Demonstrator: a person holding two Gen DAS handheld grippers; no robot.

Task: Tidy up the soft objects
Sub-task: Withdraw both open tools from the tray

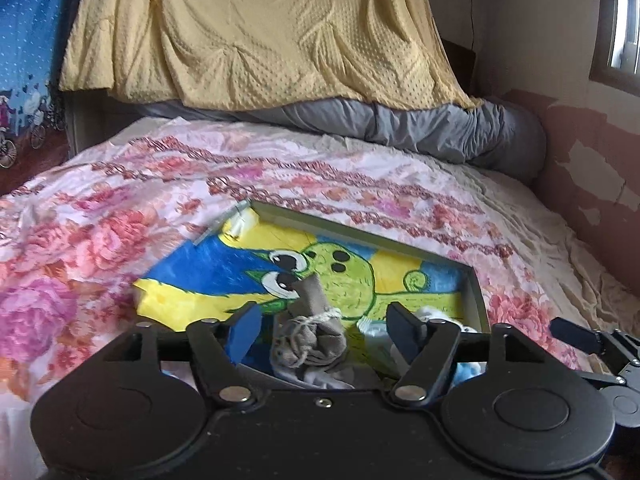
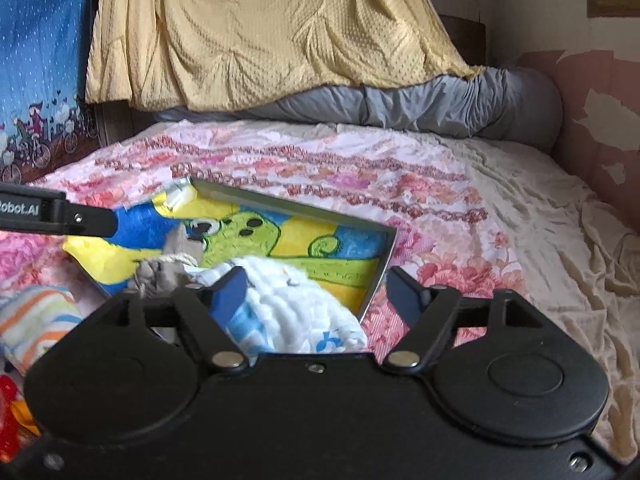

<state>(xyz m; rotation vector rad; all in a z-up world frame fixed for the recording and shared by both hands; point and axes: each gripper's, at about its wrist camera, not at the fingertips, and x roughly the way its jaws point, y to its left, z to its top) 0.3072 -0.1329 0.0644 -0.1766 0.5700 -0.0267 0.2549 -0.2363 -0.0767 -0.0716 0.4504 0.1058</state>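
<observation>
- The left gripper hung with jaws spread wide over a grey rope-tied bundle, gripping nothing.
- The right gripper was likewise spread, empty, above a white-and-blue cloth.
- Both soft items lay in the shallow cartoon-lined box on the floral bedspread.
- A striped cloth lay just left of the box.

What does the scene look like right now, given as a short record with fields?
surface: bed with floral sheet
container: open box with cartoon lining
in box: grey tied bundle, white-blue cloth
beside box: striped cloth
left tool: open, over the bundle
right tool: open, over the white-blue cloth
</observation>
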